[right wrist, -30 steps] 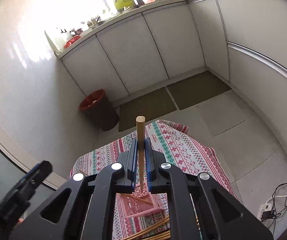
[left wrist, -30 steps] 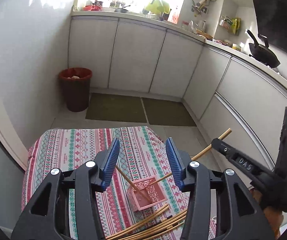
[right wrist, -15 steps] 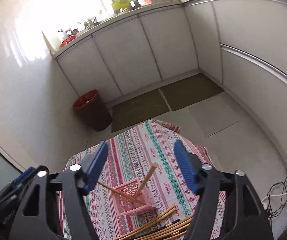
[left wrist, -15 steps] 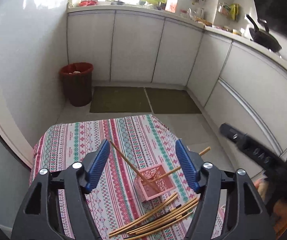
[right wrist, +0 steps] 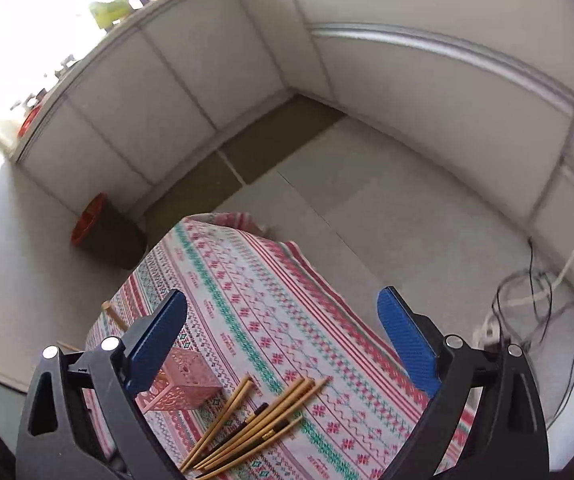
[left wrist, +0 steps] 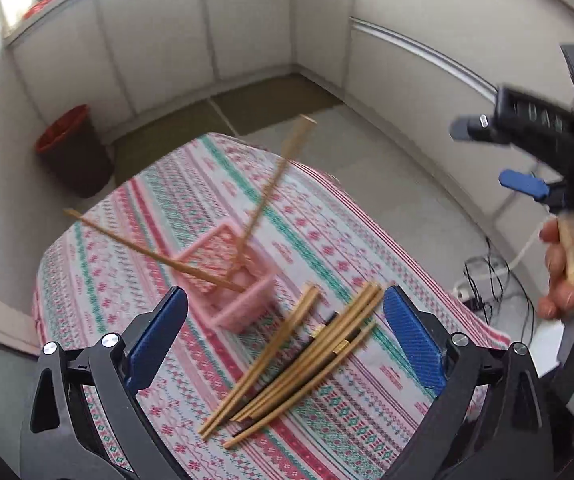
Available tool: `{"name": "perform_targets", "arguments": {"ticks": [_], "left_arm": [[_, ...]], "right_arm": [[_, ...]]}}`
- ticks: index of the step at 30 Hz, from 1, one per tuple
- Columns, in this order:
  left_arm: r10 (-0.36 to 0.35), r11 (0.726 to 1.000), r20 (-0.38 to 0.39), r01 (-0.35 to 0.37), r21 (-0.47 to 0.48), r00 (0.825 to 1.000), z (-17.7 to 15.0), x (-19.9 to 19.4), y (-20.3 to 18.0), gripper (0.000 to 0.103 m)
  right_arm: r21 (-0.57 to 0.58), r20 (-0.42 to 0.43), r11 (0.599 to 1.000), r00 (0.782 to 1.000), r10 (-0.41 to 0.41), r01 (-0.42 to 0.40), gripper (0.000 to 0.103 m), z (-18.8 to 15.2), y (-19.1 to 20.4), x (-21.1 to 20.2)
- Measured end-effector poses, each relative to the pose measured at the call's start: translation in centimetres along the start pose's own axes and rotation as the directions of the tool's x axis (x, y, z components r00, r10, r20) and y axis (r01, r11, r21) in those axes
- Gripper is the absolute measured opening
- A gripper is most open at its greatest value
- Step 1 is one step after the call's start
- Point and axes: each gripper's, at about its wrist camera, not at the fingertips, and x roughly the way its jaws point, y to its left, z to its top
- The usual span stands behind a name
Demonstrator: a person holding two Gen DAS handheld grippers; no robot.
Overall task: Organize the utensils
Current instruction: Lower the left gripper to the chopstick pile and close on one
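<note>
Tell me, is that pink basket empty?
Not empty. Two chopsticks stand slanted in the pink basket; the other chopsticks lie beside it.

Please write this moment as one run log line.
left gripper: open, empty | right gripper: open, empty | basket: two chopsticks in | pile: on table

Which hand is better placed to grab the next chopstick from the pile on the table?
Probably the left. The left gripper stands open with the pile of chopsticks right between its fingers. The right gripper is open too, but the pile sits lower in its view. It is a close call.
</note>
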Motion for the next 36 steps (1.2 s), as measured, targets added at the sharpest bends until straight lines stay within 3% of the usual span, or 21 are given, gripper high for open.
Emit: {"name": "perform_targets", "arguments": {"ticks": [7,9,14,17,25,32,36], "left_arm": [[-0.096,0.988,-0.137,0.111,0.110,0.986,0.5,5.6,-5.8,0.092],[-0.080,0.986,-0.183,0.105,0.127,0.980,0.7,7.8,-6.6,0.084],[-0.042,0.991,-0.317,0.079,0.107,0.948,0.6,13.9,-6.8,0.045],[-0.021,0.997,-0.337,0.043,0.057,0.941,0.9,15.9,-5.6,0.036],[-0.035,0.998,-0.356,0.052,0.038,0.934,1.1,16.8,-4.6,0.032],[-0.042,0.995,-0.370,0.073,0.068,0.928,1.2,17.2,-5.2,0.032],[-0.062,0.992,-0.372,0.099,0.081,0.926,1.0,17.7,-5.9,0.027]], "right_arm": [[0.127,-0.078,0.992,0.997,0.015,-0.005,0.093,0.3,-5.2,-0.2],[0.189,-0.112,0.982,0.993,0.042,-0.020,0.093,0.3,-7.1,-0.2],[0.267,-0.178,0.964,0.983,0.043,0.006,0.093,-0.4,-10.1,0.7],[0.223,-0.220,0.975,0.975,0.035,0.016,0.093,-0.9,-9.7,1.4],[0.176,-0.273,0.984,0.961,0.037,0.012,0.093,-2.2,-8.3,2.8],[0.200,-0.291,0.979,0.956,0.031,0.029,0.093,-2.4,-8.7,3.7],[0.228,-0.311,0.973,0.950,0.033,0.041,0.093,-2.6,-9.4,4.1]]}}
